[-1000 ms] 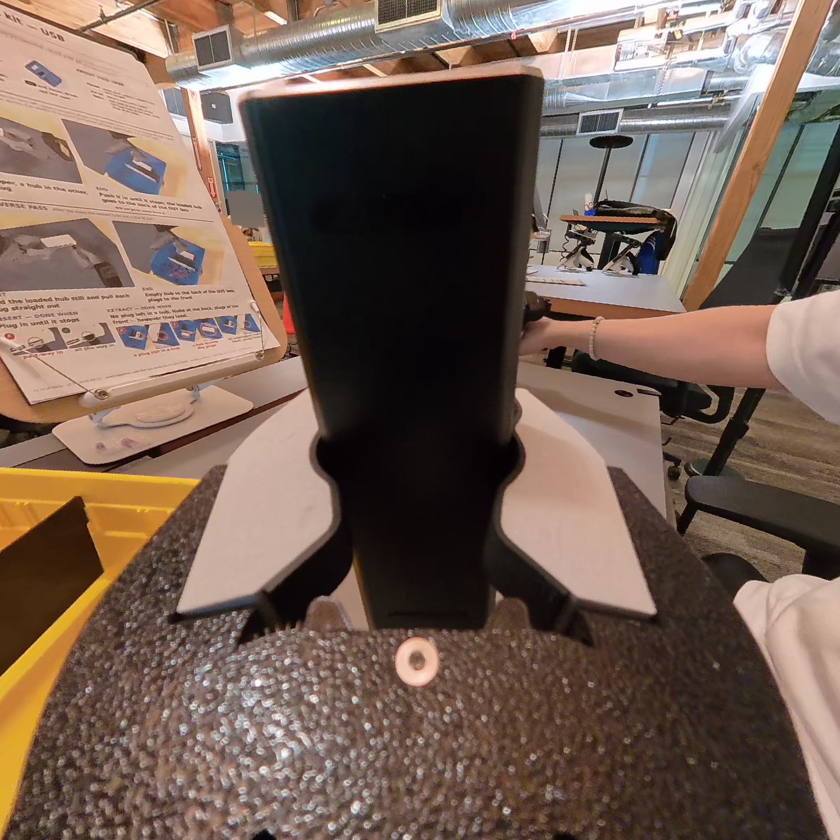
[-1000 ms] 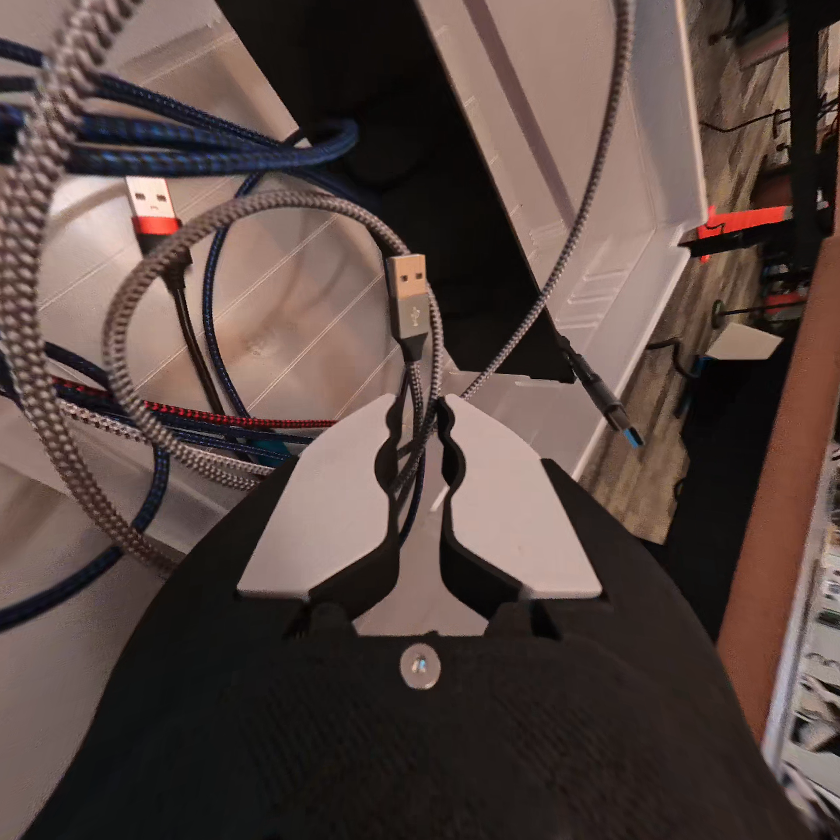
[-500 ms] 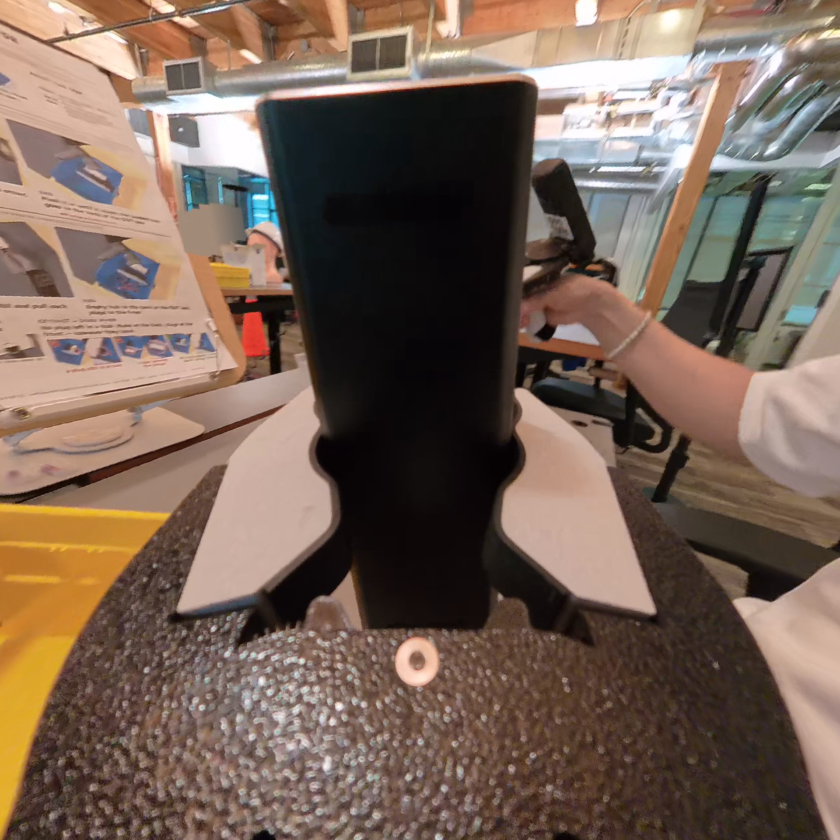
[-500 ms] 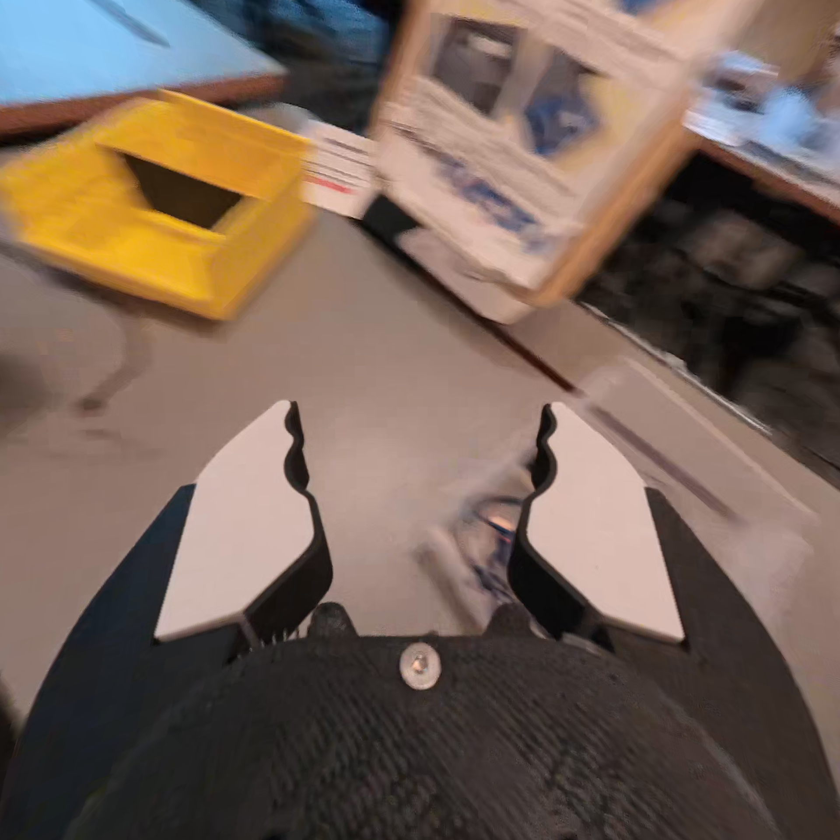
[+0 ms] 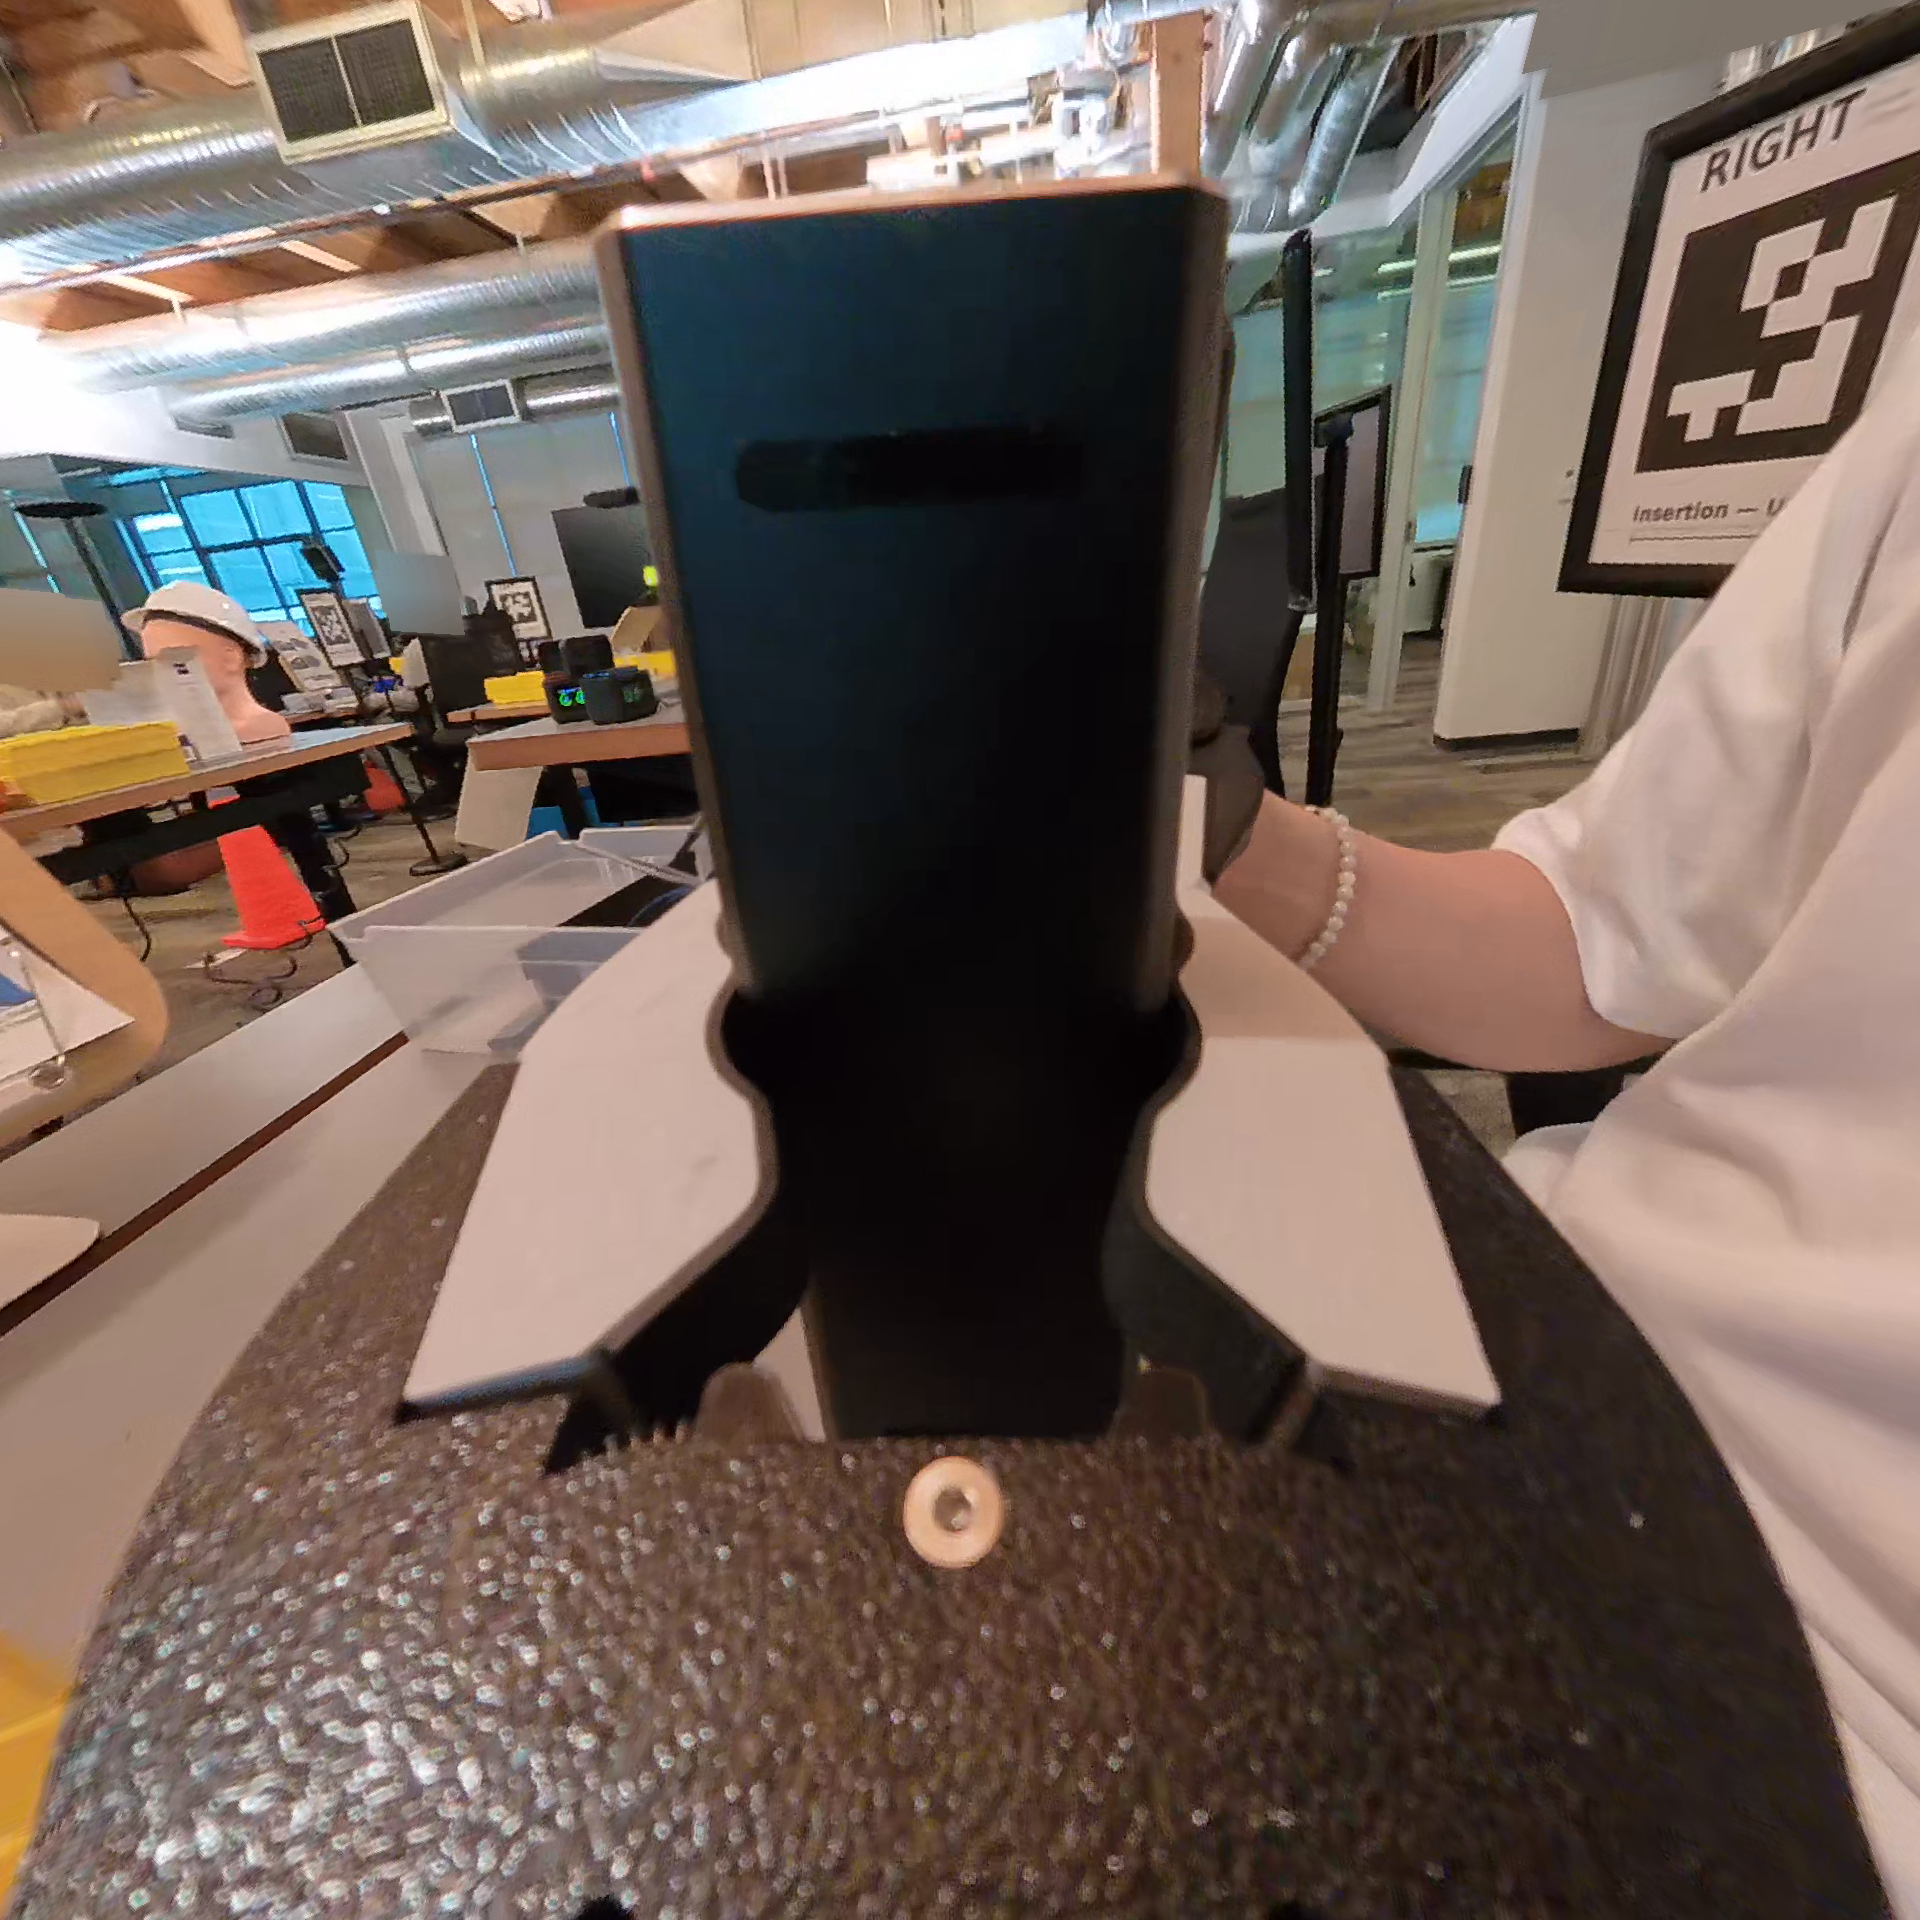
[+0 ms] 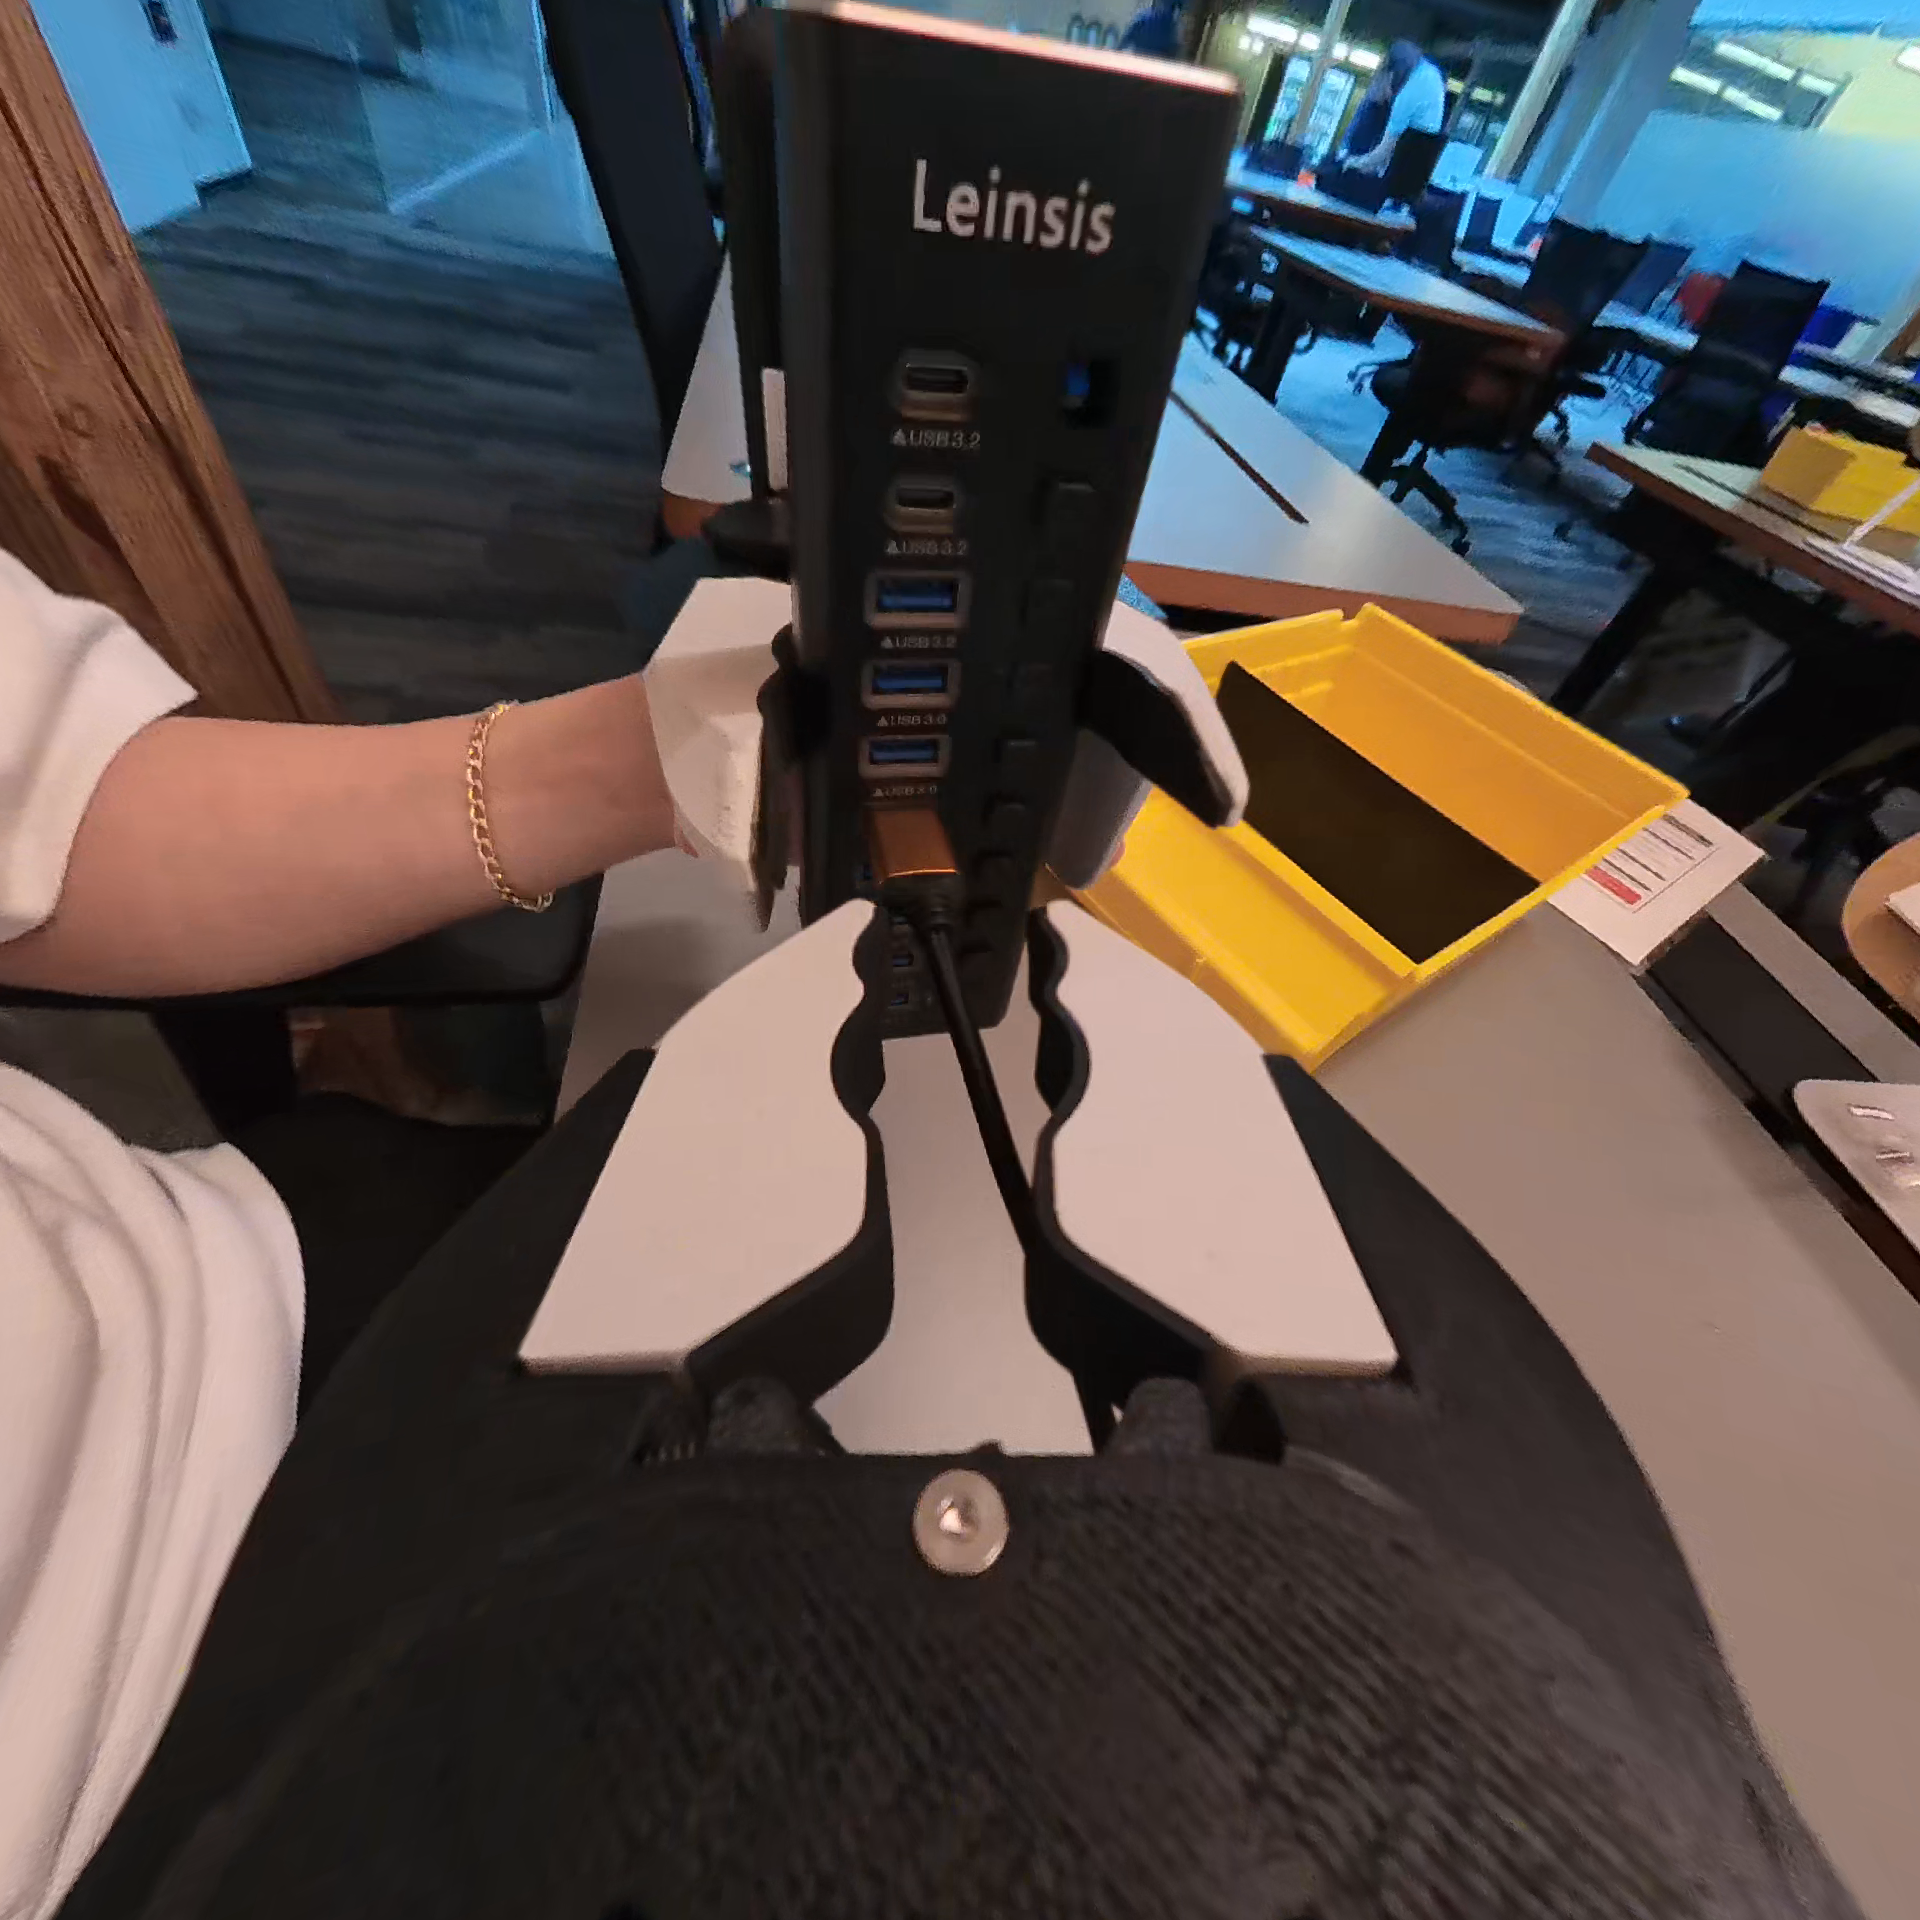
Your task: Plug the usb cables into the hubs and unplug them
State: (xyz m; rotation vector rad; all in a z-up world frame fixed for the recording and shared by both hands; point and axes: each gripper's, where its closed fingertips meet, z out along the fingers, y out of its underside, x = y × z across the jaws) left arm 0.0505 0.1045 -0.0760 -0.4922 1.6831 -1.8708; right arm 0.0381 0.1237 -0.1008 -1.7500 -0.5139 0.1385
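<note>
Right tool (image 6: 956, 935) narrowly parted, fingers flanking the black cable (image 6: 971, 1049), apparently not pinching it; its orange-collared plug (image 6: 909, 847) sits in the USB hub (image 6: 977, 499). Left tool (image 5: 951, 997) clamps the hub upright above the worktop (image 6: 1538, 1122). Step: judged insertion done. Next: close on the plug, pull straight out.

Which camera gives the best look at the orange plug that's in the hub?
The right wrist view: the orange plug sits in the port side of the hub, facing that camera. The left wrist view shows only the hub's plain back, no plug.
</note>
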